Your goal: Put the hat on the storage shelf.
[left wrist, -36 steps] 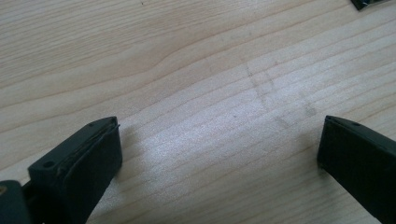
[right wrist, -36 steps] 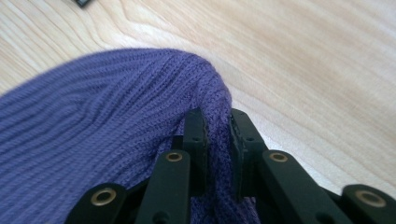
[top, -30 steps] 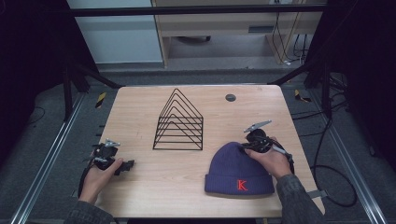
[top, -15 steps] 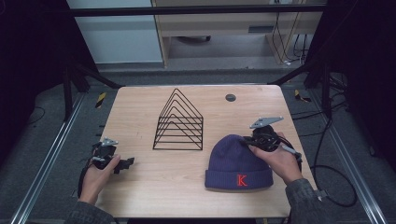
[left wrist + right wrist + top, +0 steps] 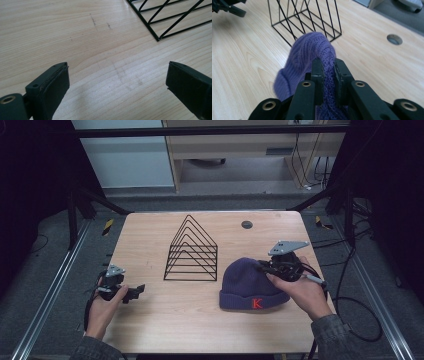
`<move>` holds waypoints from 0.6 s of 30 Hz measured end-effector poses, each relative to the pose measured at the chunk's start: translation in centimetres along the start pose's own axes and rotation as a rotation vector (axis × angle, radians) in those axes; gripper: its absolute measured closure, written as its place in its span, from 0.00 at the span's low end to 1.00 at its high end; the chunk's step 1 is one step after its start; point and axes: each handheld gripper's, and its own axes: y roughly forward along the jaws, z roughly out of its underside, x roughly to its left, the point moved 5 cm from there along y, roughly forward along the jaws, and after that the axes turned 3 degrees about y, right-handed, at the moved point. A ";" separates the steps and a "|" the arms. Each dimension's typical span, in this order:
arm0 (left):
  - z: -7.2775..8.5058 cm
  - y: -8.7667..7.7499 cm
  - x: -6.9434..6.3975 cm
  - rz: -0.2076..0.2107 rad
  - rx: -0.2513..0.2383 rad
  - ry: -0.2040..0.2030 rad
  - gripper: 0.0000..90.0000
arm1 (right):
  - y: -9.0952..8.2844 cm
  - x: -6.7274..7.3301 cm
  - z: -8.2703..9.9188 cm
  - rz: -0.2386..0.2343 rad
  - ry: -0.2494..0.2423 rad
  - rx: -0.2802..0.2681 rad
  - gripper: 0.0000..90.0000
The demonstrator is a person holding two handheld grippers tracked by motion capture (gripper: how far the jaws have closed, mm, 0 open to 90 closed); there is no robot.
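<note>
table (image 5: 170,320): light wood top, mostly bare from where I'm watching, with a small round grommet hole (image 5: 246,224) near the far edge.

wire rack (image 5: 192,251): black, triangular, standing upright mid-table, a bit left of the hat and apart from it.

beanie (image 5: 250,282): purple knit with a red K on the cuff, on the right half of the table. The cuff end looks like it's on the wood while the crown end is pulled up, but in the high view my hand covers that part, so I can't say for sure how much has cleared.

right gripper (image 5: 328,67): clenched on a pinch of the beanie's knit at the crown, fabric bunched between both jaws and draping forward over them.

left gripper (image 5: 117,80): jaws spread wide with nothing between them, just bare wood underneath and a corner of the rack ahead. In the high view it sits low at the left edge (image 5: 134,291), well apart from the hat.

risk 1: I've only got a fold of stretchy knit, so it could slide out of the jaws if I swing it fast.

risk 2: the dangling cuff could snag a wire on the rack and tip or drag it.

risk 3: the left gripper is too far off to catch a drop.
</note>
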 end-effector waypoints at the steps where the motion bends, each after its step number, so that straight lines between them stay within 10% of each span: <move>1: 0.0 -0.1 0.0 0.001 0.001 0.004 0.05 | -0.1 0.1 -0.4 -0.002 -0.008 -0.004 0.89; 11: -1.5 -1.8 -1.1 0.009 -0.081 0.017 0.06 | -1.3 -0.6 -4.2 0.026 -0.036 -0.040 0.89; 18: -5.4 -4.6 -2.2 0.049 -0.208 0.026 0.06 | -2.8 -1.7 -7.3 0.067 -0.041 -0.077 0.89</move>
